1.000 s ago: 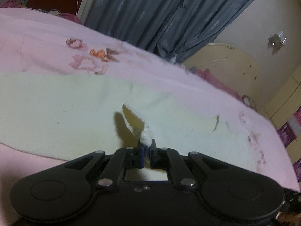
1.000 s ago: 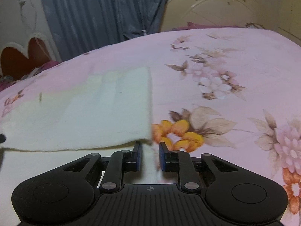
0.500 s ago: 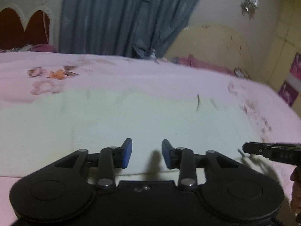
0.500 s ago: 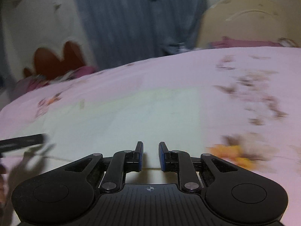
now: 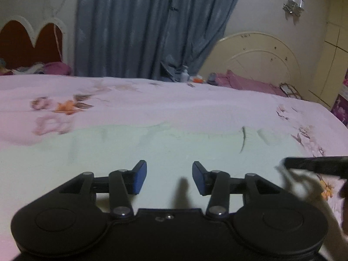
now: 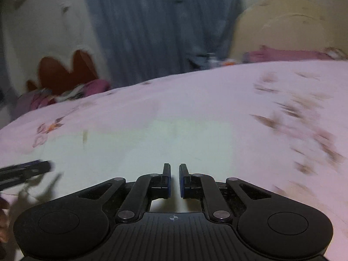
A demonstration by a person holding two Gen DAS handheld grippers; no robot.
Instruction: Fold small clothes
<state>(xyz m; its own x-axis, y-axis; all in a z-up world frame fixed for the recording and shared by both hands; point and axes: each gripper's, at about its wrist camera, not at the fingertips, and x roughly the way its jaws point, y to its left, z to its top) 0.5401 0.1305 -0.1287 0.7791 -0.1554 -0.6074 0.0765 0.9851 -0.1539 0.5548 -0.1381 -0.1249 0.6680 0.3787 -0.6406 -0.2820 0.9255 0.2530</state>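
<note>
A cream cloth (image 5: 174,143) lies flat on the pink flowered bedsheet (image 5: 152,100); in the right wrist view the cloth (image 6: 174,143) is blurred. My left gripper (image 5: 169,177) hovers over the cloth's near part, its jaws opening wide with nothing between them. My right gripper (image 6: 175,179) is over the same cloth, its jaws closing to a narrow gap, also with nothing between them. Each gripper shows in the other's view: the right gripper (image 5: 315,165) at the right edge, the left gripper (image 6: 26,170) at the left edge.
A blue curtain (image 5: 141,28) hangs behind the bed. A cream headboard (image 5: 261,61) with pink bedding (image 5: 245,82) stands at the back right, a red scalloped headboard (image 5: 28,43) at the back left. The bed's edge (image 5: 335,117) falls away on the right.
The left gripper let go of the pinched-up cream fold and opened wide. The cloth now lies flat. Both views swung across the bed, and the right jaws drew closer together.
</note>
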